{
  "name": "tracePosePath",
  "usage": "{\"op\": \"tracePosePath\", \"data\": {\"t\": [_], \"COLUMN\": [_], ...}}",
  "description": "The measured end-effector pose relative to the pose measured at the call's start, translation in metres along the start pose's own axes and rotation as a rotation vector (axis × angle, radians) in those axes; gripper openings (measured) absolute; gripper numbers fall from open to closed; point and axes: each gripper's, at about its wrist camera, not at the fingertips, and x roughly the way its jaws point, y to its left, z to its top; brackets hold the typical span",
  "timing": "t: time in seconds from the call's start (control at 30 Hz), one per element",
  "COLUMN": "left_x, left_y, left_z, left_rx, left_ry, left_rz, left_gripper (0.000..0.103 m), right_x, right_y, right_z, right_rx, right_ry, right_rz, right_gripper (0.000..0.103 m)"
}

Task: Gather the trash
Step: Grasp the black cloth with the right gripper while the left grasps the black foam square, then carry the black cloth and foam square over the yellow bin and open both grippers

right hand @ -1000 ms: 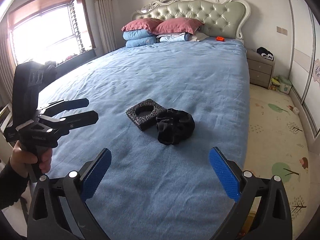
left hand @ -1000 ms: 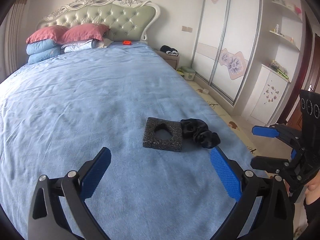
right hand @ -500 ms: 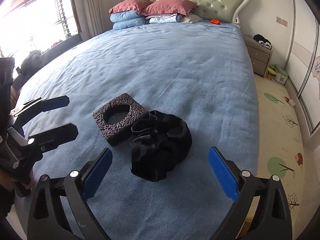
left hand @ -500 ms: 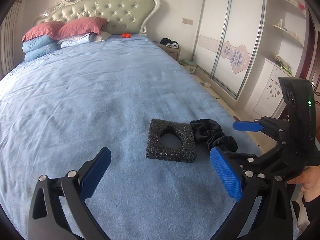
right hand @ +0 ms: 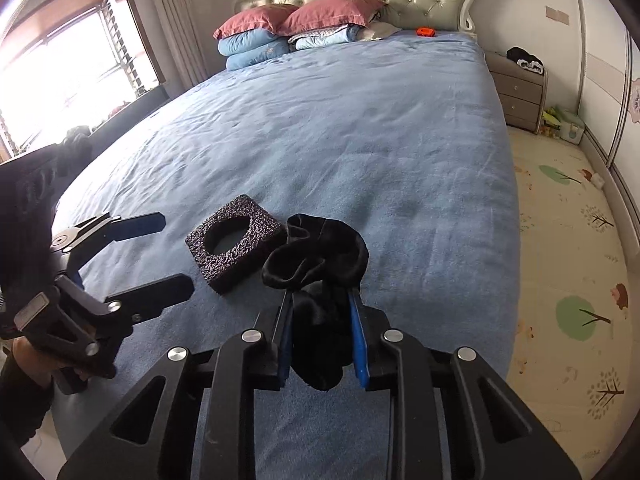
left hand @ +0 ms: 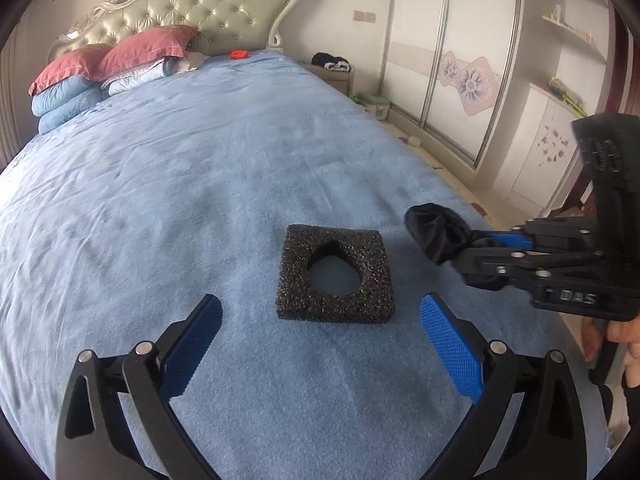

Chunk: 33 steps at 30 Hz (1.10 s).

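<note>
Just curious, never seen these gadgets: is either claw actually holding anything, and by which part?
The right gripper is clamped on the black bag, gripping its bunched lower end. The left gripper is open, holding nothing.

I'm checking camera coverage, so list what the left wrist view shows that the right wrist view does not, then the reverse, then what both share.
Only the left wrist view shows the sliding wardrobe doors and the wall shelves.

Only the right wrist view shows the bright window, the curtain and the tree-print floor mat.

Both show the blue bed, the black foam block, and the black cloth clamped in the right gripper jaws, with the left gripper open.
</note>
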Motion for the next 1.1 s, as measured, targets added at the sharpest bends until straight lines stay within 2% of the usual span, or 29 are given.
{"op": "tracePosePath", "data": {"t": [0.27, 0.33, 0.37, 0.4, 0.5, 0.7, 0.87, 1.1], "left_x": [0.036, 0.045, 0.046, 0.044, 0.037, 0.016, -0.009, -0.028], "left_y": [-0.012, -0.010, -0.009, -0.007, -0.006, -0.031, -0.062, -0.117], "left_z": [0.016, 0.014, 0.013, 0.013, 0.013, 0.005, -0.006, -0.018], "left_rx": [0.023, 0.014, 0.006, -0.001, -0.002, 0.079, 0.154, 0.244], "left_ry": [0.094, 0.127, 0.127, 0.118, 0.096, 0.063, 0.045, 0.045], "left_rz": [-0.010, -0.010, 0.002, 0.003, -0.022, -0.077, -0.142, -0.212], "left_gripper": [0.097, 0.077, 0.074, 0.066, 0.065, 0.065, 0.065, 0.065], "right_x": [-0.009, -0.013, -0.015, -0.016, -0.022, -0.036, -0.061, -0.113], "right_y": [-0.004, -0.003, -0.003, -0.003, -0.004, -0.005, -0.006, -0.018], "right_z": [-0.006, -0.007, -0.008, -0.009, -0.013, -0.021, -0.040, -0.080], "right_rx": [-0.001, -0.004, -0.005, -0.007, -0.012, -0.023, -0.037, -0.033], "right_ry": [0.001, -0.005, -0.006, -0.008, -0.009, -0.018, -0.008, -0.007], "right_rz": [0.006, 0.001, 0.002, 0.004, 0.005, 0.010, 0.022, -0.037], "right_gripper": [0.024, 0.024, 0.024, 0.024, 0.024, 0.024, 0.025, 0.025]}}
